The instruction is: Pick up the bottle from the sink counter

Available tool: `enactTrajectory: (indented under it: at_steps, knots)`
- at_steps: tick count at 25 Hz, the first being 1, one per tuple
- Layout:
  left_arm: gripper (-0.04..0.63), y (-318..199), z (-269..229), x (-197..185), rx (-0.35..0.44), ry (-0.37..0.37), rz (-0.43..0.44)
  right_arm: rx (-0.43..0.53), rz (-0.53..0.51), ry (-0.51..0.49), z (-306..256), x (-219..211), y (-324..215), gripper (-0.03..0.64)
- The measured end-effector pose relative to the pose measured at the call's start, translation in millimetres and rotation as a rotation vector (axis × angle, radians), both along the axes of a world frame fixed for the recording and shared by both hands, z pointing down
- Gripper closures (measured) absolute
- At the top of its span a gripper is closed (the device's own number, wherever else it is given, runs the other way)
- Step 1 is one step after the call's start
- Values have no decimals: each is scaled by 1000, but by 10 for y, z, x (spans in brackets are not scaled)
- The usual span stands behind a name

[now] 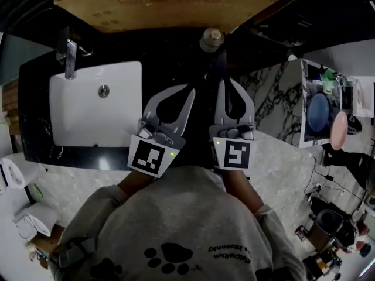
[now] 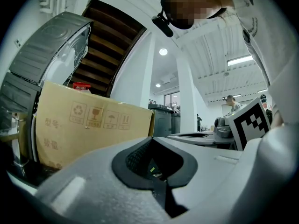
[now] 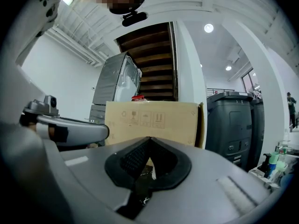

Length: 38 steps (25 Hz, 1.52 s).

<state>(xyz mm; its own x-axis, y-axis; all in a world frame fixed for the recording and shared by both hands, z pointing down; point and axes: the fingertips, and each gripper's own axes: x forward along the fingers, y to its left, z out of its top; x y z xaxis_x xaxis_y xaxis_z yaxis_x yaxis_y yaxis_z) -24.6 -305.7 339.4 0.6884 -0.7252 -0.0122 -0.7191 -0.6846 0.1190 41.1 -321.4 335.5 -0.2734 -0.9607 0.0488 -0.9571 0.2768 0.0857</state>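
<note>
Directly beneath the head camera, the left gripper point(image 1: 187, 91) and the right gripper point(image 1: 227, 84) were held side by side over a dark counter point(image 1: 35, 81), each with its marker cube nearest the person's body. Both claws were closed. In each gripper's own view the two grey jaws met at their tips around a dark teardrop-shaped hollow, and nothing was clamped between them. The bottle point(image 1: 212, 38) stood upright at the back of the counter, and from above only its round cap and shoulders showed. It was to the right of the white sink point(image 1: 76, 110) and just in front of a large cardboard box point(image 1: 170, 2). It sat beyond the tips of both grippers, roughly between the lines they pointed along and a little closer to the right one, and neither gripper touched it. A chrome faucet point(image 1: 69, 56) stood at the sink's back left corner. To the right of the dark counter lay a veined marble surface point(image 1: 275, 98). Both gripper views looked along the closed jaws at the printed side of the cardboard box, and the right gripper view also showed a dark bin point(image 3: 229, 120) to the right of the box.
</note>
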Motion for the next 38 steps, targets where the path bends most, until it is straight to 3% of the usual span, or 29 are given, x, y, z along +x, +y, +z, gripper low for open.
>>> enactTrajectory:
  at_steps: [15, 38]
  knots:
    - [594, -356, 282, 278, 1, 11, 15, -37, -25, -8, 447, 161, -435, 617]
    - [594, -762, 676, 354, -58, 6, 4, -107, -24, 12, 940, 188, -951, 617]
